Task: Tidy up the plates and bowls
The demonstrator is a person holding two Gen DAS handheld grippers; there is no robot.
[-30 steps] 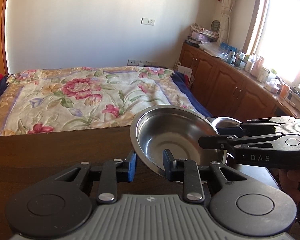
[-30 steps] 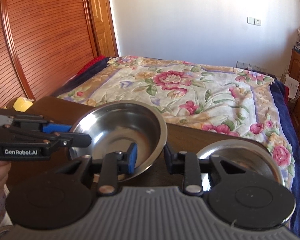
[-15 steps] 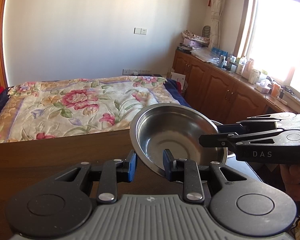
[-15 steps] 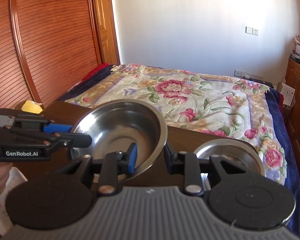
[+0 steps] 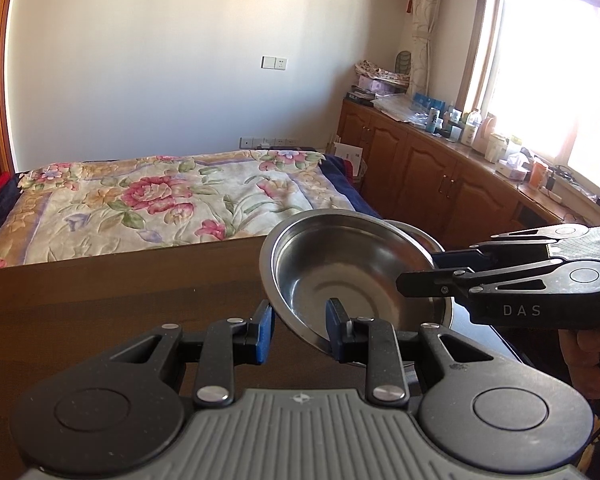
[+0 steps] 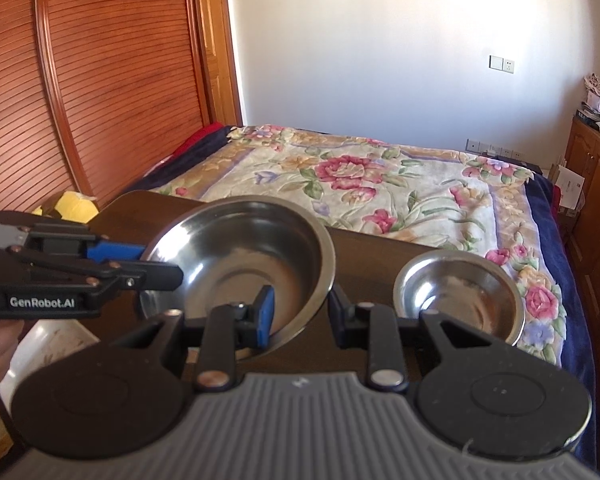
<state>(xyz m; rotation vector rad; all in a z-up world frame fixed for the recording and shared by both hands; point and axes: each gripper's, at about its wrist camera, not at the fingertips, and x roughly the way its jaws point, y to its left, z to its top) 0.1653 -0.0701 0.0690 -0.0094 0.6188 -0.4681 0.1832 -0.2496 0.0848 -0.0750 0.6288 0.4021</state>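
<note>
A large steel bowl [image 5: 352, 272] hangs tilted above the dark wooden table [image 5: 120, 300], held at two sides. My left gripper [image 5: 300, 330] is shut on its near rim. The right gripper [image 5: 416, 278] comes in from the right and is shut on the opposite rim. In the right wrist view the same steel bowl [image 6: 240, 256] sits between the pads of my right gripper [image 6: 302, 316], with the left gripper [image 6: 160, 266] clamped on its left rim. A smaller steel bowl [image 6: 460, 296] stands on the table to the right; its edge [image 5: 416, 232] peeks out behind the held bowl.
A bed with a floral cover [image 6: 360, 176] lies beyond the table. Wooden cabinets [image 5: 440, 184] with bottles on top run under the window on the right. A slatted wooden door [image 6: 100, 80], a yellow object [image 6: 74, 204] and a white tub [image 6: 48, 340] are on the left.
Both grippers have lifted the large bowl and drawn it back from the smaller bowl, which now looks smaller and farther off. Both grips are unchanged.
</note>
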